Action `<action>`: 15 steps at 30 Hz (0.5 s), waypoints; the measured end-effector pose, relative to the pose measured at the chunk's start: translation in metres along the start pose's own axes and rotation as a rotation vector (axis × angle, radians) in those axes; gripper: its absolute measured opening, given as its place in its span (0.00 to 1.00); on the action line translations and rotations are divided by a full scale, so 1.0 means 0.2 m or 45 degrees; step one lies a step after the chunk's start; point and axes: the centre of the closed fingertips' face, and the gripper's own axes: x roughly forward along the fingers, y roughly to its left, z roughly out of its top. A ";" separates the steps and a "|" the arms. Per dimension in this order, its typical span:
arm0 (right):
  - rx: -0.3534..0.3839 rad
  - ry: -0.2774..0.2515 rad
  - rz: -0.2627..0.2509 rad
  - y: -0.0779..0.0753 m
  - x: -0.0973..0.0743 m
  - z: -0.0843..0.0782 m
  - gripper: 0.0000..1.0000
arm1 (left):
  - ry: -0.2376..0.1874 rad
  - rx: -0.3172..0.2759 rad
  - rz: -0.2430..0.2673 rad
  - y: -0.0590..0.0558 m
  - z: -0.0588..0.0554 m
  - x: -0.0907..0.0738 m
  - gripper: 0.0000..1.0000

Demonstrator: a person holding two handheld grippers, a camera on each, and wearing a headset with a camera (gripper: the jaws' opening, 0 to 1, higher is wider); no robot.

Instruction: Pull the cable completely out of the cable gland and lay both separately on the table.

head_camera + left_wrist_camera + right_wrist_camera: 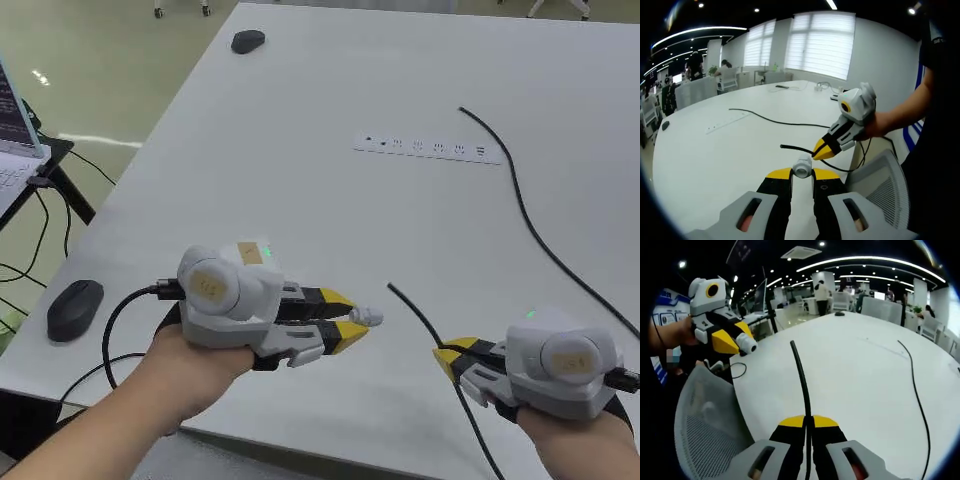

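Black cable (420,318) is pinched in my right gripper's (447,356) closed jaws by the table's (300,150) near edge. My left gripper (352,320) clamps the pale gland (371,317) at its very tips, apart from the cable. Let go here, the round gland could roll off the edge, I judge, and hanging slack could drag the cable down. The gland's long axis follows my jaws and points right, while the cable's free end points far and slightly left.

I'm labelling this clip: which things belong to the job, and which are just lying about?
Job: gland in left gripper, cable in right gripper.
Lying about: power strip, other cable, mouse, second mouse, laptop.
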 end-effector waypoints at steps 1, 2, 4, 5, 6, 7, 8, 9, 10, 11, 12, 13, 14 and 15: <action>-0.002 -0.003 -0.005 0.00 0.00 0.00 0.00 | 0.000 -0.006 -0.002 0.00 -0.01 0.00 0.15; -0.007 -0.007 -0.008 0.00 -0.01 0.01 0.00 | 0.001 -0.006 -0.001 0.00 -0.01 -0.01 0.15; -0.017 -0.001 -0.011 0.00 0.00 0.01 0.00 | -0.001 -0.011 0.000 0.00 -0.02 -0.02 0.15; -0.019 -0.001 -0.014 0.01 0.00 0.01 0.00 | -0.004 -0.014 -0.001 0.00 -0.02 -0.02 0.15; -0.022 0.000 -0.016 0.01 0.00 0.01 0.00 | -0.008 -0.017 -0.003 0.00 -0.02 -0.02 0.15; -0.027 0.002 -0.017 0.02 0.00 0.02 0.00 | -0.009 -0.018 -0.004 0.00 -0.02 -0.02 0.15; -0.031 0.003 -0.019 0.02 0.00 0.02 0.00 | -0.006 -0.017 -0.006 -0.01 -0.02 -0.02 0.15; -0.037 0.003 -0.022 0.02 0.00 0.02 0.00 | -0.004 -0.016 -0.008 0.00 -0.03 -0.02 0.15; -0.039 0.004 -0.023 0.03 0.01 0.02 0.00 | -0.002 -0.015 -0.012 -0.01 -0.03 -0.02 0.15; -0.036 0.005 -0.023 0.03 0.01 0.03 0.00 | 0.001 -0.014 -0.012 -0.01 -0.04 -0.02 0.15; -0.033 0.004 -0.021 0.04 0.01 0.04 0.00 | 0.004 -0.015 -0.013 -0.01 -0.04 -0.02 0.15; -0.034 0.001 -0.021 0.05 0.00 0.05 0.00 | 0.004 -0.016 -0.014 -0.01 -0.04 -0.03 0.15; -0.040 -0.001 -0.021 0.05 0.00 0.06 0.00 | 0.004 -0.017 -0.015 -0.01 -0.05 -0.03 0.15; -0.049 -0.003 -0.020 0.06 0.00 0.08 0.00 | 0.003 -0.018 -0.018 -0.01 -0.05 -0.04 0.15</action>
